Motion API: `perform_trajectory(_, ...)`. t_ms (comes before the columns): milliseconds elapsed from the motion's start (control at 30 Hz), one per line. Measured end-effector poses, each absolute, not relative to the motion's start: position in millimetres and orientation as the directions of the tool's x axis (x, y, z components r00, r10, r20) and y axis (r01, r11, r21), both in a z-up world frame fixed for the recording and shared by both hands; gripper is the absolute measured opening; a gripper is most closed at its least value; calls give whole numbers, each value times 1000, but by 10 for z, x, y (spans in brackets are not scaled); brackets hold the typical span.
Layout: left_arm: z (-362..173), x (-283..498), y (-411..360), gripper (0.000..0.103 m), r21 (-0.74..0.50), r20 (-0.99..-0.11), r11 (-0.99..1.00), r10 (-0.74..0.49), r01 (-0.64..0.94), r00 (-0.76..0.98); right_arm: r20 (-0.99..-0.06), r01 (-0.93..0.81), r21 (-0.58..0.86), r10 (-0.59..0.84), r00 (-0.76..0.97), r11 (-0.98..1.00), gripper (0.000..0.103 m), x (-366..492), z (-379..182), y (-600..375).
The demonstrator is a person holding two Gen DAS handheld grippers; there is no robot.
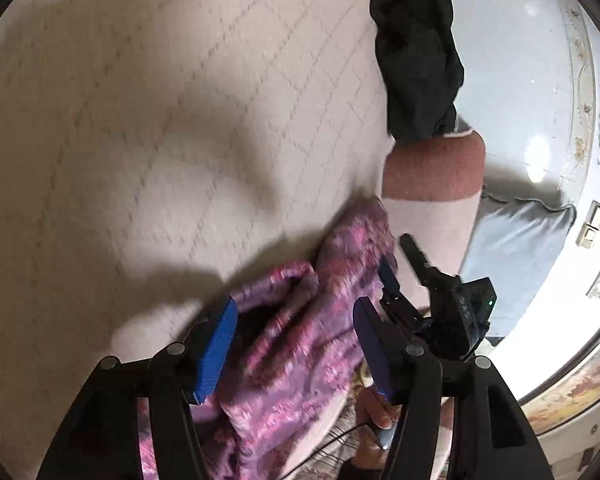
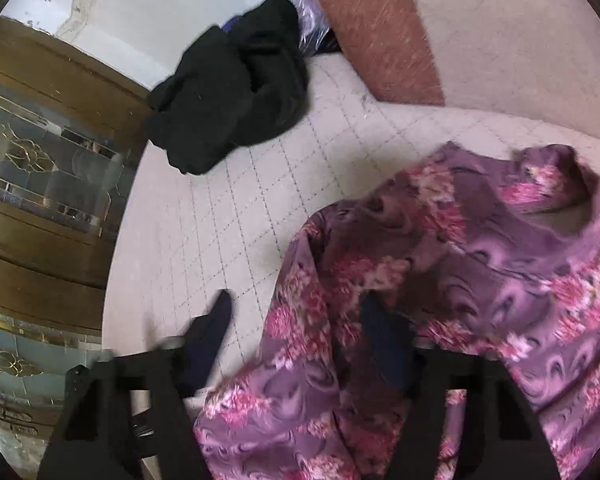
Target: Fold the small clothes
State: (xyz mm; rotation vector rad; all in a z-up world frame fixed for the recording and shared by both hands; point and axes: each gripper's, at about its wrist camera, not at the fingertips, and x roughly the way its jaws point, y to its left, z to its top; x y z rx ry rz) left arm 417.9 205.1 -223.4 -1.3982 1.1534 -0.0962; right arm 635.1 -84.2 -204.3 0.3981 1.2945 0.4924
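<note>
Floral purple garment (image 2: 480,264) is lying on the quilted bed (image 1: 160,120), passing between both jaw pairs. The left hand-held gripper (image 1: 296,320) is standing wide over it; the right hand-held gripper (image 2: 296,312) is gaping, not clamping.

Purple garment (image 2: 480,280) strewn with pink-and-white flower clusters and darker swirls. Plain black clothes (image 2: 232,100) in a heap. Off-white quilted cover (image 1: 160,120) crossed by a faint grey diamond grid. Rust-pink band on a pale cushion (image 2: 372,28). Bright blue pads (image 1: 216,348) on the black left gripper (image 1: 296,344). Brown wooden cabinet (image 2: 40,240) with gold-lined glass panels
</note>
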Motion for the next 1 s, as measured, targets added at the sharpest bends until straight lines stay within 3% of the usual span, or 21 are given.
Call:
perform_trajectory(67, -2309, 4254, 2002, 62, -781, -577, 273, -660, -562, 481, -854, -120, 485, 498, 148, 867, 5, 6403, -2162, -603)
perform_trajectory(167, -2320, 4256, 2007, 62, -781, -576, 268, -658, -563, 485, -859, -133, 445, 464, 216, 886, 3, 6348, -1993, -667)
perform_trajectory(267, -2334, 4187, 2063, 62, -774, -594, 301, -648, -556, 476, -872, -37, 401, 394, 290, 915, 5, 6343, -1952, -945)
perform_trajectory(333, -2337, 4206, 2036, 62, -773, -599, 313, -648, -552, 470, -925, -16, 322, 318, 206, 947, 16, 6336, -2199, -966)
perform_trajectory(400, -2313, 4252, 2009, 62, -774, -599, 320, -648, -546, 470, -891, -25, 413, 410, 195, 910, 24, 6213, -2162, -1059)
perform_trajectory(433, -2298, 4259, 2003, 62, -779, -594, 321, -652, -539, 471, -852, -43, 473, 470, 230, 880, 35, 6077, -2040, -1135)
perform_trajectory(467, -2275, 4269, 1992, 62, -783, -590, 322, -657, -532, 470, -812, -68, 522, 520, 264, 850, 71, 5884, -1896, -1223)
perform_trajectory(500, -2240, 4292, 1971, 62, -788, -585, 328, -661, -520, 470, -784, -82, 551, 549, 289, 830, 89, 5703, -1797, -1301)
perform_trajectory(533, -2224, 4307, 1955, 62, -790, -586, 337, -663, -513, 467, -753, -101, 574, 572, 326, 813, 89, 5407, -1680, -1426)
perform_trajectory(633, -2233, 4442, 1874, 58, -784, -594, 365, -674, -502, 438, -784, -140, 537, 553, 281, 832, 88, 4781, -1669, -1609)
perform_trajectory(700, -2293, 4570, 1829, 48, -779, -598, 374, -685, -503, 416, -816, -149, 503, 525, 242, 851, 79, 4363, -1756, -1798)
perform_trajectory(867, -2378, 4716, 1769, 34, -767, -617, 411, -685, -494, 388, -883, -127, 419, 436, 175, 899, 73, 3572, -2064, -2081)
perform_trajectory(900, -2400, 4717, 1784, 29, -759, -626, 416, -679, -501, 384, -889, -115, 414, 428, 165, 903, 58, 3483, -2146, -2122)
perform_trajectory(933, -2429, 4705, 1814, 16, -753, -631, 413, -676, -513, 381, -888, -100, 423, 434, 154, 901, 45, 3427, -2242, -2143)
perform_trajectory(967, -2444, 4698, 1847, 10, -747, -635, 410, -674, -523, 379, -891, -92, 412, 422, 165, 906, 17, 3389, -2271, -2138)
perform_trajectory(1000, -2442, 4677, 1885, 9, -749, -632, 402, -673, -527, 384, -893, -90, 404, 414, 177, 910, 14, 3356, -2221, -2137)
